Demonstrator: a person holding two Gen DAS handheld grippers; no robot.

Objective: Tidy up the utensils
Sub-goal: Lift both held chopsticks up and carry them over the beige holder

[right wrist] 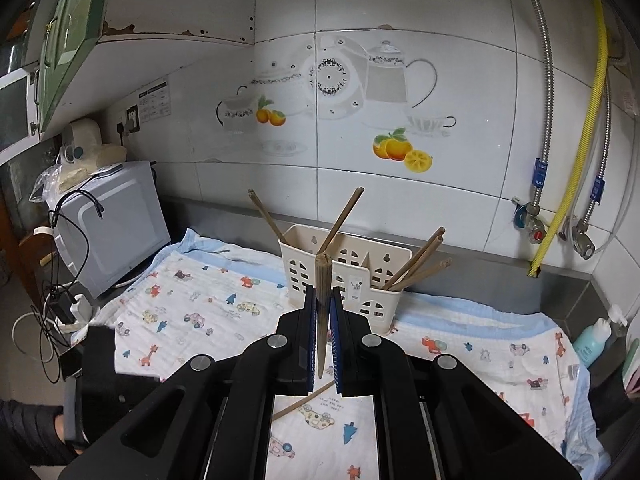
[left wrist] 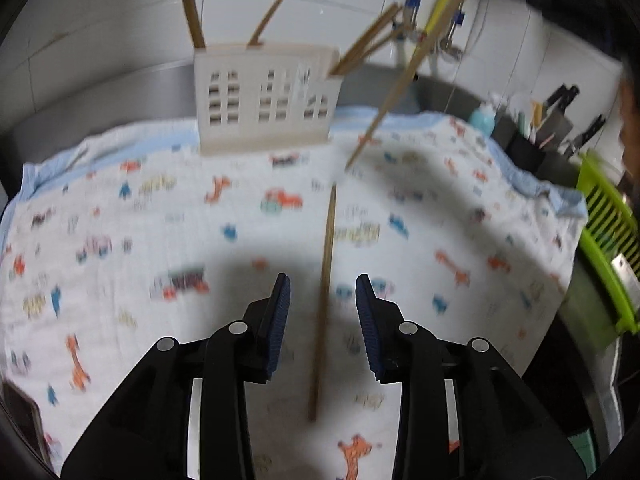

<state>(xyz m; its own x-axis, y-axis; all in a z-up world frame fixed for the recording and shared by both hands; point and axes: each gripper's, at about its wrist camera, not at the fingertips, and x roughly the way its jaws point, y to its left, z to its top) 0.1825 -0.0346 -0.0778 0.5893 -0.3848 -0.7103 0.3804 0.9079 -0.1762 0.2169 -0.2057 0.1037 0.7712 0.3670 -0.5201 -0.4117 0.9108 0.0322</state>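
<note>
two chopsticks in play: one lies flat on the cloth, the other is lifted.
left hand-held gripper [left wrist: 323, 292]: fingers apart, straddling the loose chopstick [left wrist: 325, 280] that lies lengthwise between them on the printed cloth [left wrist: 120, 240]; nothing gripped yet.
grasp advice, left: lower until the pads flank the stick near its middle, then close squarely, since a thin stick on soft cloth looks likely to roll or pinch fabric.
right hand-held gripper [right wrist: 323, 312]: clamped on a held chopstick [right wrist: 322, 300], which stands nearly upright between the pads, thick end up.
held stick from the left view: it hangs slanted in the air [left wrist: 400, 84], its tip above the cloth and apart from the holder.
utensil holder [right wrist: 360, 280]: cream, slotted, standing at the back of the worktop; several chopsticks already lean in its compartments.
insertion advice, right: bring the tip over an open compartment, keep the stick steep, release only once the tip is inside the rim.
risk: leaning sticks may deflect the newcomer.
</note>
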